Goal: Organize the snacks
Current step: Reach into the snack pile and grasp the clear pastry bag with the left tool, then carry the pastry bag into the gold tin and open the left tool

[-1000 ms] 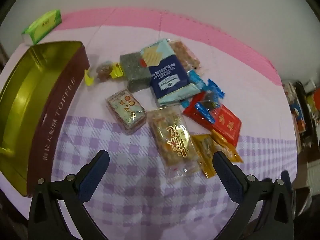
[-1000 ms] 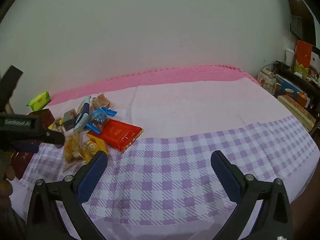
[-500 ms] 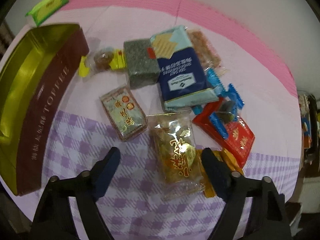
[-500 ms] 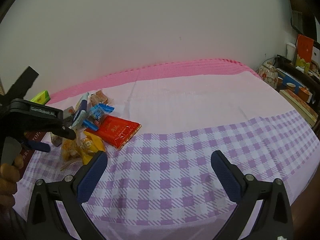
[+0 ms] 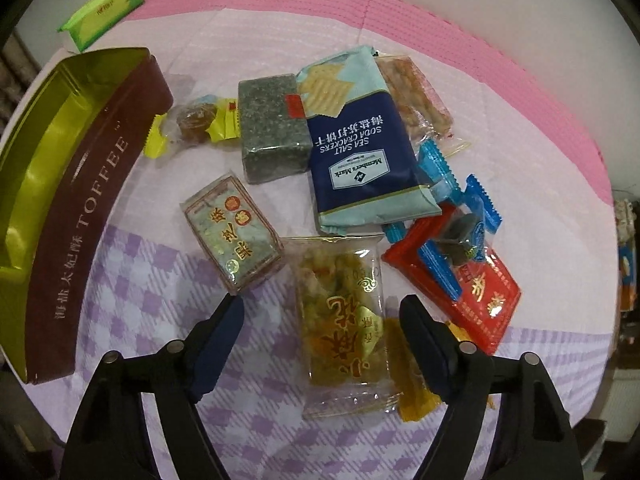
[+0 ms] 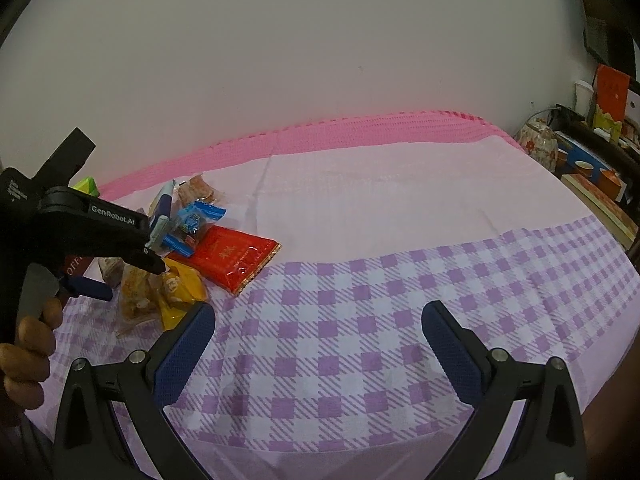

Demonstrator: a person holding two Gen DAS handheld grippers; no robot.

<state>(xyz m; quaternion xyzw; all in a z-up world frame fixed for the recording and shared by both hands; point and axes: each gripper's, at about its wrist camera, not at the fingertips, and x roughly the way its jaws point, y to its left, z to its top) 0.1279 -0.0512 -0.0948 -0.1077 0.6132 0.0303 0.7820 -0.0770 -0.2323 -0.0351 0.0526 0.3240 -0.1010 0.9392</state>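
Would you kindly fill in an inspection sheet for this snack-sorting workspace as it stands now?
Surface: checked purple and pink tablecloth, flat.
Job's things: open toffee tin with nothing visible inside; soda cracker pack, red packet, clear gold-print packet and smaller sweets heaped beside it.
Clutter: green tissue pack behind the tin.
Grippers: left gripper jaws have just been closing, straddling the clear gold-print packet, pads not yet on it; right gripper open and empty above the cloth.
Cables: a thin lead by the right-hand shelf, unclear.
Surroundings: plain wall; that shelf is cluttered.
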